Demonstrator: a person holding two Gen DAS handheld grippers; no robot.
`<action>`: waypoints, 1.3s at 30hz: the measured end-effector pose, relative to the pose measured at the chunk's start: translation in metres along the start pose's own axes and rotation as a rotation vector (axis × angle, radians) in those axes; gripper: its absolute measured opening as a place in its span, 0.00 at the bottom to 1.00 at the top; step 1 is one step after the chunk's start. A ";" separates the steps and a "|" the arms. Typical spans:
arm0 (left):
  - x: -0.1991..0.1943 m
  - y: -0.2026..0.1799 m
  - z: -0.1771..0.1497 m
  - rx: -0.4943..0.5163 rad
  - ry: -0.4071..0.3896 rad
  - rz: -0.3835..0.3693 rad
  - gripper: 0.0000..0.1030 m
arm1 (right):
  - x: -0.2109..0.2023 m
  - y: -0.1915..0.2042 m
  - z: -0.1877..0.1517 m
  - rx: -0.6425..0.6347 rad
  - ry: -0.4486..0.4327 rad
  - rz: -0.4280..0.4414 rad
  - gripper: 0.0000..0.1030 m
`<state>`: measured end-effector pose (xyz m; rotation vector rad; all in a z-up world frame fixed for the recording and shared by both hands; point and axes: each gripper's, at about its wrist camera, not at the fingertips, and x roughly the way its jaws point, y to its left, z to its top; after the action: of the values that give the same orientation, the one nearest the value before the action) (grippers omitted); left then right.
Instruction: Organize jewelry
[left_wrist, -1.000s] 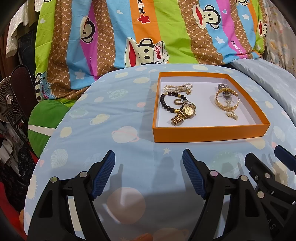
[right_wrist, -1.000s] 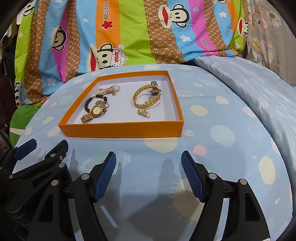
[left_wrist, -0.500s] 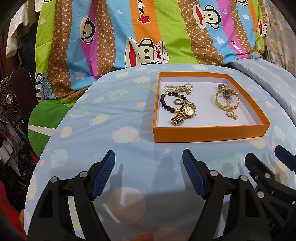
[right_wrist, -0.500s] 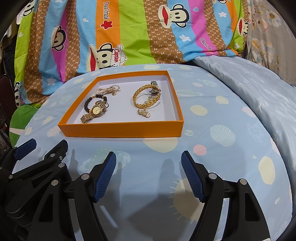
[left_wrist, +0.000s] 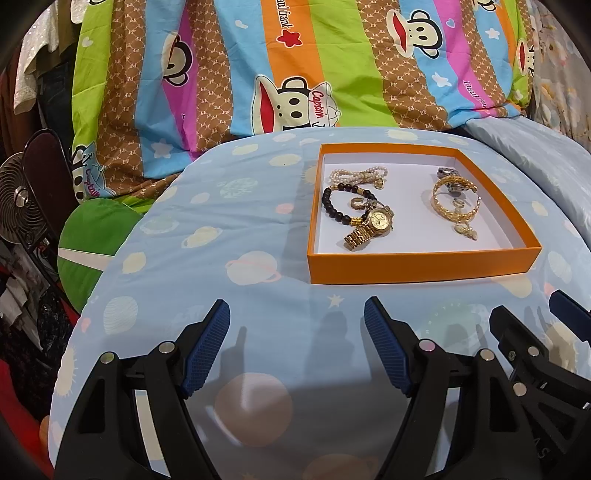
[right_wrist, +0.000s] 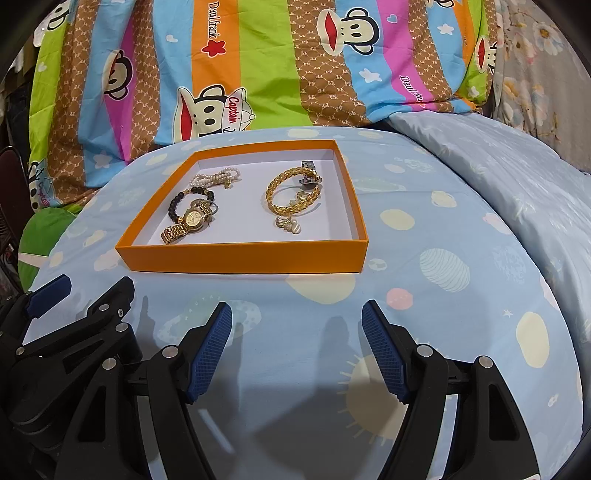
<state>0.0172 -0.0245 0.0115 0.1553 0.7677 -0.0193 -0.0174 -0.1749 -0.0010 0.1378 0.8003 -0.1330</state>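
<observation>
An orange box (left_wrist: 421, 266) (right_wrist: 240, 256) with a white floor sits on the blue cloth-covered table. In its left half lie a pearl bracelet (left_wrist: 356, 173) (right_wrist: 214, 177), a black bead bracelet (left_wrist: 330, 206) (right_wrist: 175, 206) and a gold watch (left_wrist: 371, 225) (right_wrist: 188, 221). In its right half lie a gold chain bangle (left_wrist: 452, 203) (right_wrist: 291, 194), a silver watch (left_wrist: 445, 171) (right_wrist: 308, 171) and small charms (left_wrist: 465, 230) (right_wrist: 290, 223). My left gripper (left_wrist: 297, 325) and right gripper (right_wrist: 297, 325) are open and empty, side by side in front of the box.
A striped cartoon-print blanket (left_wrist: 295, 66) (right_wrist: 277, 66) rises behind the table. A fan (left_wrist: 20, 203) and a green cushion (left_wrist: 92, 251) are off the left edge. A pale blue quilt (right_wrist: 509, 177) lies to the right.
</observation>
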 end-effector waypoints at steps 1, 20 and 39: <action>0.000 0.000 0.000 0.000 0.000 0.000 0.71 | 0.000 0.000 0.000 0.000 0.000 -0.001 0.70; -0.002 0.002 0.001 0.001 -0.008 0.007 0.71 | -0.001 -0.001 -0.002 -0.008 0.002 -0.004 0.70; -0.003 0.000 0.001 0.005 -0.010 0.015 0.71 | 0.000 0.001 -0.001 -0.009 0.005 -0.005 0.70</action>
<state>0.0160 -0.0251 0.0145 0.1654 0.7563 -0.0074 -0.0176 -0.1740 -0.0013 0.1277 0.8059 -0.1337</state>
